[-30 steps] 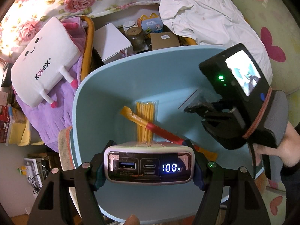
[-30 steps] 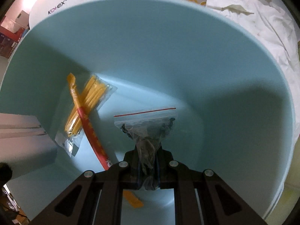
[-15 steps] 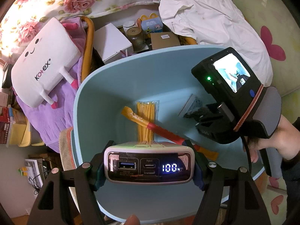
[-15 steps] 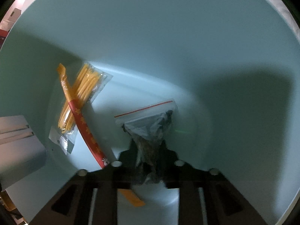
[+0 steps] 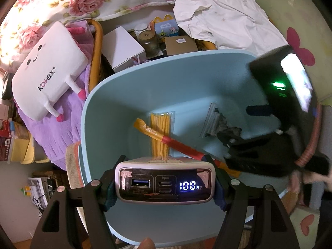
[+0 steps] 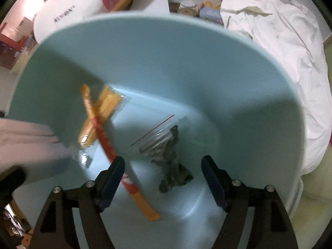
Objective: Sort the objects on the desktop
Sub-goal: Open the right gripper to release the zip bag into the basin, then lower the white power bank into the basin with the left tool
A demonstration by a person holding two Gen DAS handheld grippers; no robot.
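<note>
Released since the earlier frame, the zip bag [image 6: 164, 145] lies on the blue tub [image 6: 186, 62] floor — right gripper [image 6: 162, 178] jaws just opened, clear above it. Left gripper [image 5: 166, 184] clamps the power bank [image 5: 165, 183] over the tub.

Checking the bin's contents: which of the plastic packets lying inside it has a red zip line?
The clear zip bag holding dark contents, lying below the open right tongs. The packet of yellow sticks beside it has none.
</note>
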